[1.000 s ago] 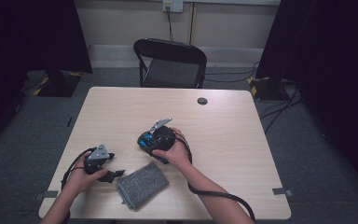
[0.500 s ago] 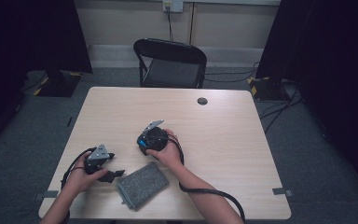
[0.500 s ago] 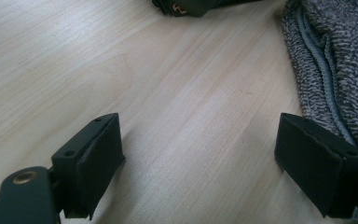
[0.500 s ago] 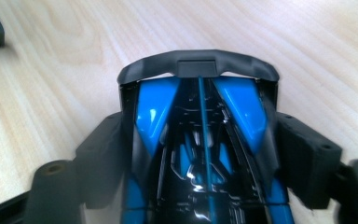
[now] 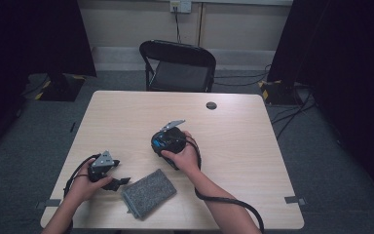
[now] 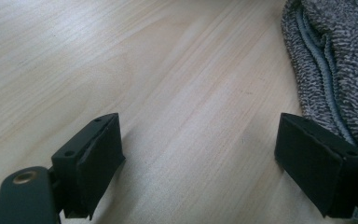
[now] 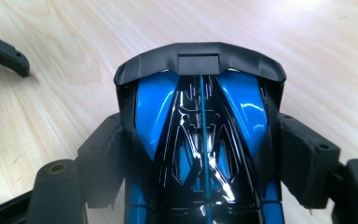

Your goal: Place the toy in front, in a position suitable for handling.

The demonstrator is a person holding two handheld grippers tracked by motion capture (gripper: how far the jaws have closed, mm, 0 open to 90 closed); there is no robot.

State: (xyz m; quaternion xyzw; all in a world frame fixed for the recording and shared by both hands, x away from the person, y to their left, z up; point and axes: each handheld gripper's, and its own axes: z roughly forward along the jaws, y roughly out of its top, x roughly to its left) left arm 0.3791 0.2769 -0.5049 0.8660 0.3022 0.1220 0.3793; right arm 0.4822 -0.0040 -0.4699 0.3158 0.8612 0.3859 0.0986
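Nearest me, bottom of the high view: my forearms come in over the front edge of the pale wood-grain table (image 5: 253, 146). My left gripper (image 5: 119, 181) sits low at the front-left, w/ its grey three-cornered plate on top and its black cable looping back round my wrist. Same spot as a sec ago, no change. Its jaws stand wide apart w/ nothing but bare wood between them; in the left gripper view the right-hand pad is just beside the edge of the flat grey speckled felt pouch (image 6: 340, 60), whether touching I can't tell. The pouch lies flat near the front edge, between my two arms, unmoved vs. the earlier frames.

Next out, mid-table: my right gripper (image 7: 200, 158) has the glossy blue-and-black toy car (image 7: 200, 126) between its pads. Jaws have just been closing in, and now both pads press on the car's flanks, so I've got hold of it at a fairly wide span. The car's matte black wing or spoiler end points away from the camera, table wood beyond it. In the high view the car (image 5: 164, 141) sits at the front of that gripper. Vs. half a sec ago my right hand is a bit further right and nearer me, roughly back where it was a sec ago.

Further: small round black disc (image 5: 211, 105) near the table's far edge, well apart from everything. Beyond that, black folding chair (image 5: 180, 63) against the wall.
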